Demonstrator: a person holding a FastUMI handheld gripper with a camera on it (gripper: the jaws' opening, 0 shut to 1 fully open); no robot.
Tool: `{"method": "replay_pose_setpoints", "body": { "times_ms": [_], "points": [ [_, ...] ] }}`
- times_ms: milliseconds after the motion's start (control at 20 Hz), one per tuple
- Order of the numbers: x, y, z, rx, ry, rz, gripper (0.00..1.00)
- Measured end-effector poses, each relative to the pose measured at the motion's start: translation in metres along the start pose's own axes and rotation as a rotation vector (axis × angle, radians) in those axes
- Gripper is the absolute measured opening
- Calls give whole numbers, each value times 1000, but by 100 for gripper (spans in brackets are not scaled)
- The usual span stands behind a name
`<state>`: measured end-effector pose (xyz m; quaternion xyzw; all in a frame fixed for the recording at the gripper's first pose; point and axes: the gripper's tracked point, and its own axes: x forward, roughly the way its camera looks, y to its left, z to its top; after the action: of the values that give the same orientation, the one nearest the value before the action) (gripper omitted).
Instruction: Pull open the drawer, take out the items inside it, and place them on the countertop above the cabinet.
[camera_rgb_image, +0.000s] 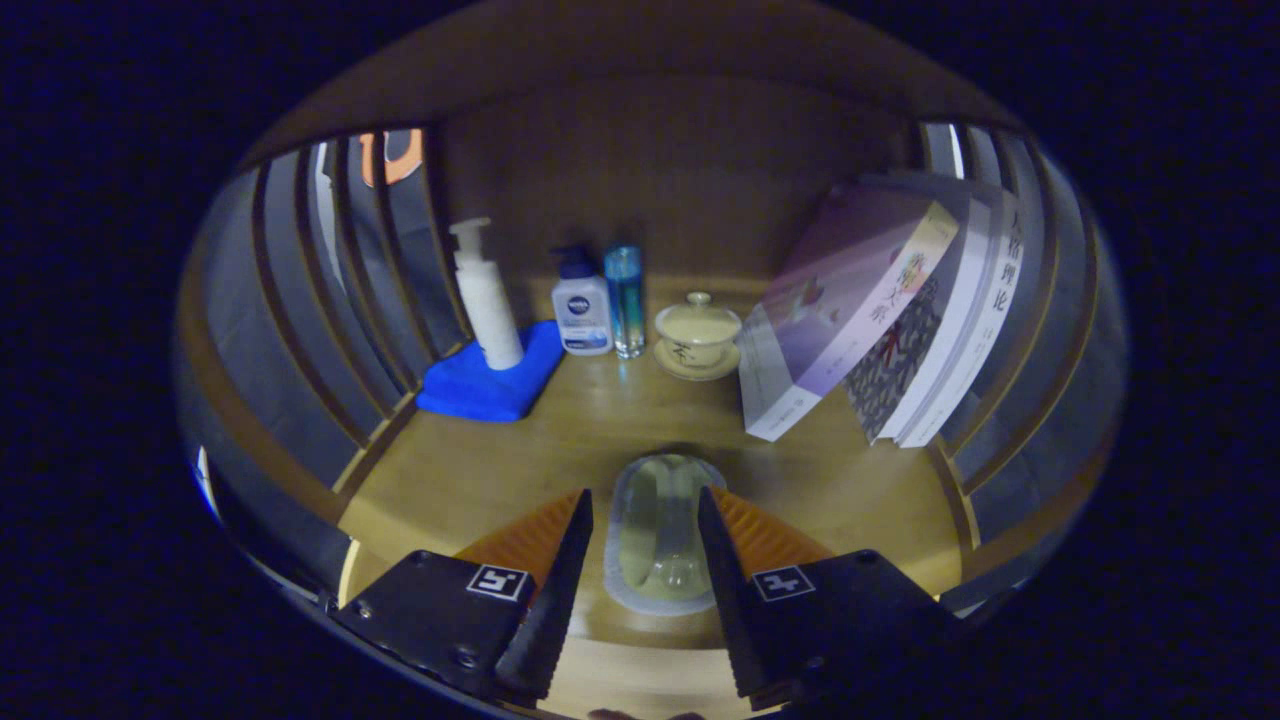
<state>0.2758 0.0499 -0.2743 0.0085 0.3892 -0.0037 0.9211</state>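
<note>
Holding a see-through glass (664, 535) between the two fingers of the tool (645, 510), nearest of all. Looking closed on the glass, with both fingers seeming to press its sides. Hanging just over the wooden bench (470, 470), or maybe resting on it; hard to tell. Looking like the step of putting one taken-out thing down. Needing next, most likely, to lower it flat, open the fingers and back away slowly. Sitting farther back: a little lidded cup (697, 333) on a saucer, a blue bottle (625, 299), a small pump bottle (581, 309), a tall white pump bottle (487, 297) on a blue cloth (490, 385). Leaning beyond the fingers, some books (880, 320).
</note>
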Motion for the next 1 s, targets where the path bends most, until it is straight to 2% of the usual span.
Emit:
{"method": "replay_pose_setpoints", "body": {
  "times_ms": [50,200,600,850,1000],
  "points": [
    [-11,4,3,-4,-25,10,68],
    [-54,16,1,-28,-97,52,91],
    [-163,44,-47,-60,-260,168,94],
    [-191,43,-95,-52,-322,164,95],
    [-198,37,-120,-66,-365,134,95]
  ]
}}
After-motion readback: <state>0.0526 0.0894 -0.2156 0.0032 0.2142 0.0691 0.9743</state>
